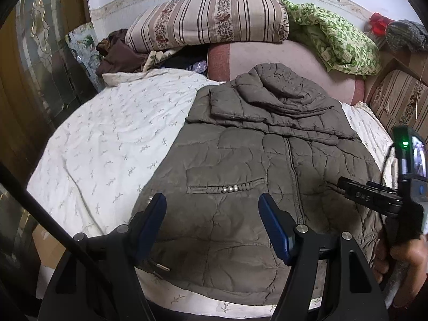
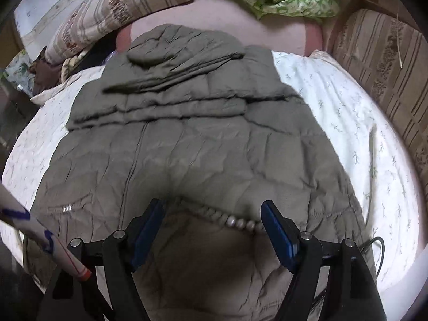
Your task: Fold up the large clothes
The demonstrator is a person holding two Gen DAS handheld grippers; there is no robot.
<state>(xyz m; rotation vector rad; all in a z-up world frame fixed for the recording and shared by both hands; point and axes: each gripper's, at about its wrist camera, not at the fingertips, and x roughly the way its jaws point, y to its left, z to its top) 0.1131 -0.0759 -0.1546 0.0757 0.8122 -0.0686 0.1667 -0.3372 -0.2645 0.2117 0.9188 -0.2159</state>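
Grey padded jacket (image 1: 240, 160) lies flat on bed, sleeves folded across chest; left tool (image 1: 211, 208) and right tool (image 2: 211, 216) both released above hem—grip hem corners evenly, fold toward hood.

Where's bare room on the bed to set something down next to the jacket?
Two free strips of white sheet flank the grey jacket: a wide one toward the wardrobe side, a narrower one toward the striped headboard. Crowded at the far end: striped quilt, green blanket, brown clothes.
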